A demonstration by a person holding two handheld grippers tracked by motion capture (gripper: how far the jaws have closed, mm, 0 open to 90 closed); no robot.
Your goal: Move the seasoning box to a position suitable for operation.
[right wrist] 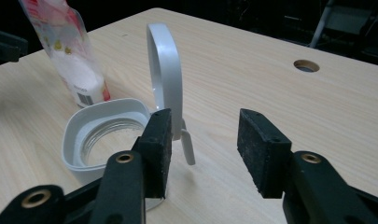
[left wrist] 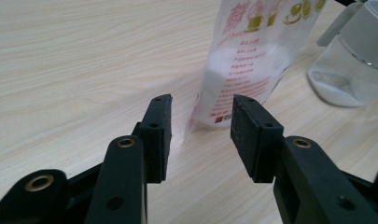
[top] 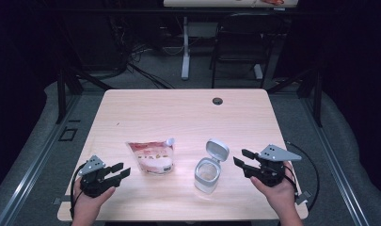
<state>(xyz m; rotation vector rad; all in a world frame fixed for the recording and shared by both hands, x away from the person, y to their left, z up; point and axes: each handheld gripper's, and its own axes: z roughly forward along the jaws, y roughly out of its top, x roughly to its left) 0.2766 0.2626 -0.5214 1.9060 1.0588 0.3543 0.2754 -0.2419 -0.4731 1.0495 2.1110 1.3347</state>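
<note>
Counter (top: 188, 113): pale wood top, one round cable hole (top: 218, 100) near its far edge, upper centre of the high view; dark floor, a chair (top: 240, 42) and a second desk's leg (top: 185, 47) beyond. Pouch (top: 152, 156): clear plastic with red and yellow print, spout cap at its upper right corner, lying flat left of centre; white powder inside. Jar (top: 207, 174): clear glass with a white square collar, standing upright right of the pouch and apart from it; hinged white lid (top: 218, 149) flipped up and open; a thin layer of white powder at the bottom, seen in the left gripper view. Left hand-held gripper (top: 122, 170): lower left of the high view, held by a hand, jaws spread and empty, pointing at the pouch, whose near end lies just beyond the tips. Right hand-held gripper (top: 242, 157): lower right, jaws spread and empty, pointing left toward the jar, close beside it; whether its left jaw touches the collar cannot be told.
</note>
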